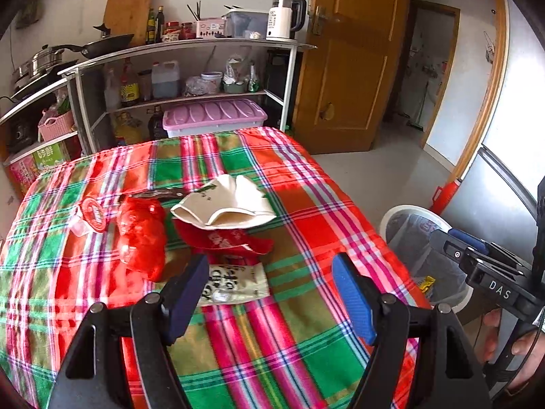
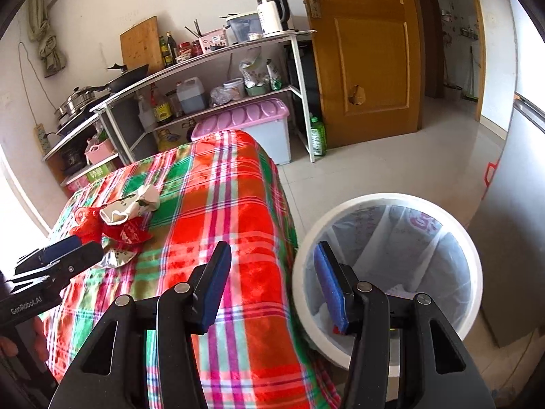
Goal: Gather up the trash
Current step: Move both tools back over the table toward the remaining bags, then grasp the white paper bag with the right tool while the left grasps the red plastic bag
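Observation:
Trash lies on the plaid tablecloth (image 1: 272,341): a cream snack packet (image 1: 235,284), a red wrapper (image 1: 224,237), a cream paper bag (image 1: 224,202), a crumpled red plastic bag (image 1: 143,235) and a small red-lidded cup (image 1: 90,218). My left gripper (image 1: 272,293) is open and empty, its left finger just beside the cream packet. My right gripper (image 2: 272,283) is open and empty, held over the table's right edge beside the white trash bin (image 2: 388,201). The bin (image 1: 405,209) has a clear liner. The pile also shows in the right wrist view (image 2: 126,214).
A metal kitchen shelf (image 1: 190,46) with bottles, pans and a kettle stands behind the table. A pink-lidded storage box (image 1: 214,114) sits under it. A wooden door (image 1: 344,61) stands open at the right. A grey fridge (image 2: 521,238) is beside the bin.

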